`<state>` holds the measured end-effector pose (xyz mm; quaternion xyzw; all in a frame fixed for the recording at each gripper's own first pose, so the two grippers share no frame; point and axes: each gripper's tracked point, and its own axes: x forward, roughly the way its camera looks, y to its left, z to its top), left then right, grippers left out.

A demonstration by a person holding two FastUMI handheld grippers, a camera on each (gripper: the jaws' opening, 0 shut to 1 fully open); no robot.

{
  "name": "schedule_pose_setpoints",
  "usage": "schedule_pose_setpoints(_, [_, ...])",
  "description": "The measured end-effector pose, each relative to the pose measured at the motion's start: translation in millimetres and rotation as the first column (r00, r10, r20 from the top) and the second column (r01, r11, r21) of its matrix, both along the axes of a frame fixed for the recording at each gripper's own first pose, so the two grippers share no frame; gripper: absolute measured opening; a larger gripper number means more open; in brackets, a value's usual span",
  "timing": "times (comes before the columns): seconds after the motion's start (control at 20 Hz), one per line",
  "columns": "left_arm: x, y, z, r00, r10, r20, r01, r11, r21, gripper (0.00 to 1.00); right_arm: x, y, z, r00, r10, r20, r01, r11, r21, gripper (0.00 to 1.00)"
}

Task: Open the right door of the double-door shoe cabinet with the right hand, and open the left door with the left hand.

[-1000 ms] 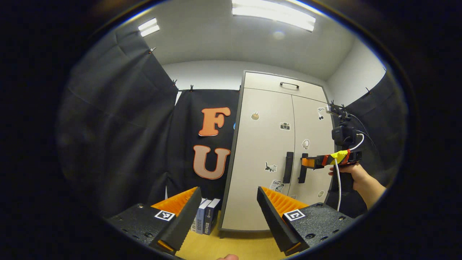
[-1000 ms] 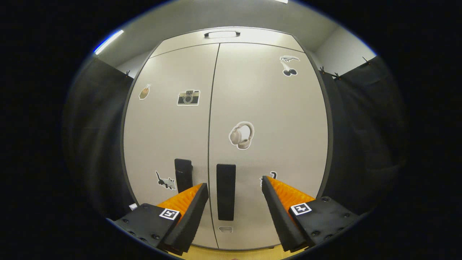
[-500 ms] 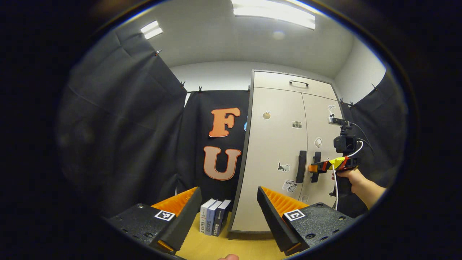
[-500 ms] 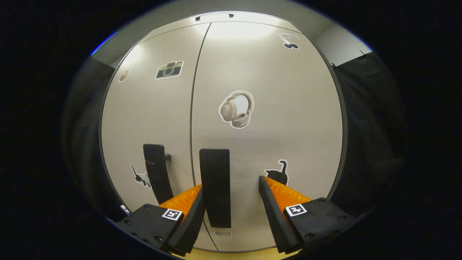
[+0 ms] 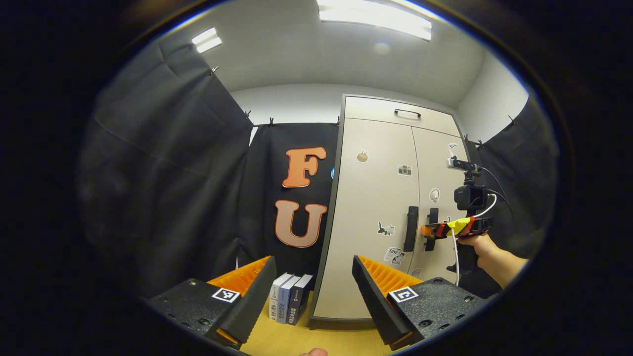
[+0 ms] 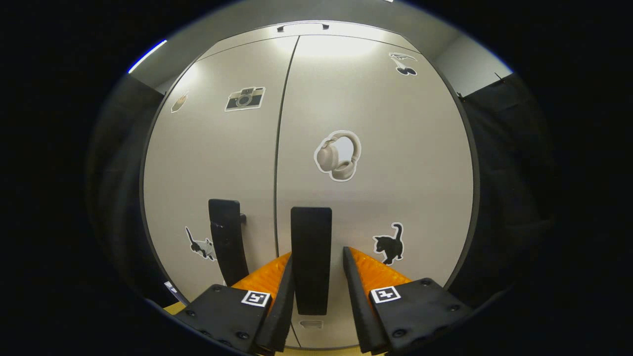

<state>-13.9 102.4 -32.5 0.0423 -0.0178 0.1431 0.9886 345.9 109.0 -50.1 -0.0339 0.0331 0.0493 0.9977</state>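
The pale double-door shoe cabinet stands with both doors shut. In the right gripper view, my right gripper straddles the black handle of the right door. Its left finger lies against the handle's edge, while a thin gap shows at the right finger. The left door's handle stands just to the left. In the left gripper view, my left gripper is open and empty, well back from the cabinet. Farther off in that view, a hand holds the right gripper at the right door's handle, beside the left handle.
A few books stand on the wooden floor against the cabinet's left side. Black cloth walls hang on both sides of the cabinet. A top flap with a small handle sits above the doors.
My right gripper's fingers have narrowed around the right door's handle and centred on it. The left gripper's view has shifted only slightly. Both doors stay shut.
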Motion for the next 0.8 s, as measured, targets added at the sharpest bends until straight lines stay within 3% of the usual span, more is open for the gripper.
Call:
schedule_pose_setpoints(0.1, [-2.5,3.1,1.1,1.0,0.009,-0.002,-0.009,1.0,0.013,0.94,0.4,2.8,0.4,1.0,-0.005,0.02,0.005,1.0,-0.011,0.42])
schedule_pose_setpoints(0.2, [-6.1,4.8,1.4,1.0,0.018,-0.01,-0.018,0.999,0.027,0.94,-3.1,3.3,0.4,1.0,0.014,0.014,-0.013,1.0,-0.01,0.4])
schedule_pose_setpoints(0.4, [-10.0,-1.6,5.4,1.0,0.002,-0.013,-0.002,1.0,0.032,0.94,-2.0,2.3,-4.1,0.999,0.034,-0.012,-0.034,0.999,0.007,0.22])
schedule_pose_setpoints(0.8, [-16.8,-17.1,15.4,0.999,-0.036,-0.019,0.036,0.999,0.034,0.94,-39.8,-7.3,-3.2,0.987,0.137,-0.083,-0.132,0.989,0.063,0.22])
